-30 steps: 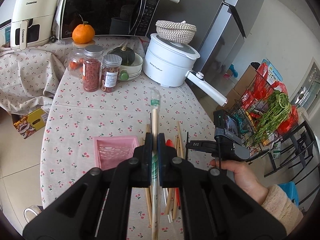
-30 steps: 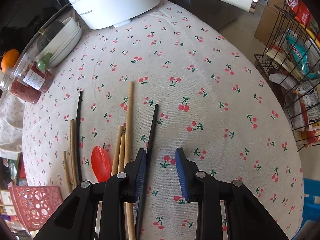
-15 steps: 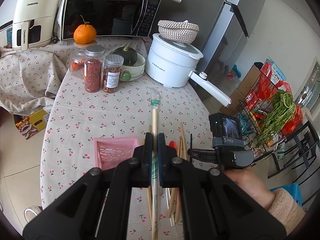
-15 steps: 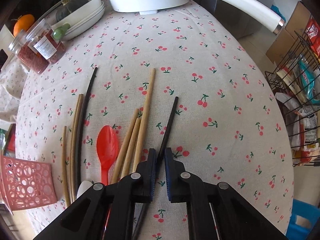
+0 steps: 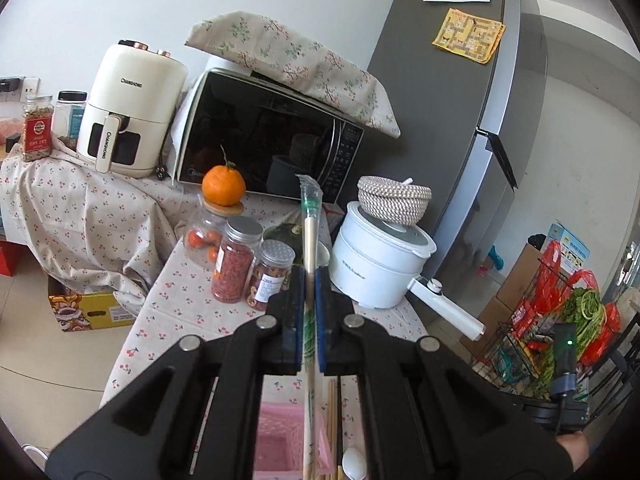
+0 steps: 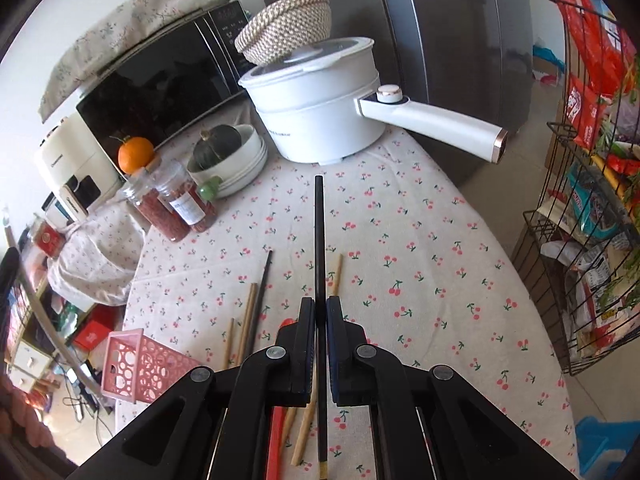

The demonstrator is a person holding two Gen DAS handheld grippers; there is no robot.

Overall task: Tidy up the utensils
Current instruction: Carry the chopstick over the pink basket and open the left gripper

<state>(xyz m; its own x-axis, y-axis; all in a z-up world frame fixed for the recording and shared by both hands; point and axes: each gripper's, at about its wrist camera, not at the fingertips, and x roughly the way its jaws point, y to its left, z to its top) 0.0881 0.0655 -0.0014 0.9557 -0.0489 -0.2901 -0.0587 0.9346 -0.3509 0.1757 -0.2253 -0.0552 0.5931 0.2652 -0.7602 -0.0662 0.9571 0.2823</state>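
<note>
Left wrist view: my left gripper [image 5: 307,312] is fully closed on a pair of wooden chopsticks in a clear plastic sleeve [image 5: 309,236], clamped near mid-length so the sleeve's printed tip projects forward above the jars. The wrapped chopsticks appear light and rigid, but the glossy film is probably slippery, so I judge that pad pressure must stay firm and the grip central. Below the jaws lie the pink perforated basket [image 5: 276,440], several bare wooden chopsticks [image 5: 331,400] and a white spoon [image 5: 353,462] on the cherry-print tablecloth [image 5: 176,292]. Right wrist view: my right gripper [image 6: 320,320] has just been closing, and its pads now pinch a black chopstick [image 6: 319,232], which is lifted clear of the cloth and points toward the white electric pot [image 6: 316,108]. The stick is thin, stiff, smooth and square-edged; it should weigh almost nothing, yet it may pivot between the pads, since the hold sits toward its rear end with the long front section unsupported. On the cloth remain a second black chopstick [image 6: 262,292], bamboo-coloured chopsticks [image 6: 335,276] and a red plastic spoon [image 6: 276,432]. The basket lies tipped on its side at the table's left edge, well apart from the held stick.
</note>
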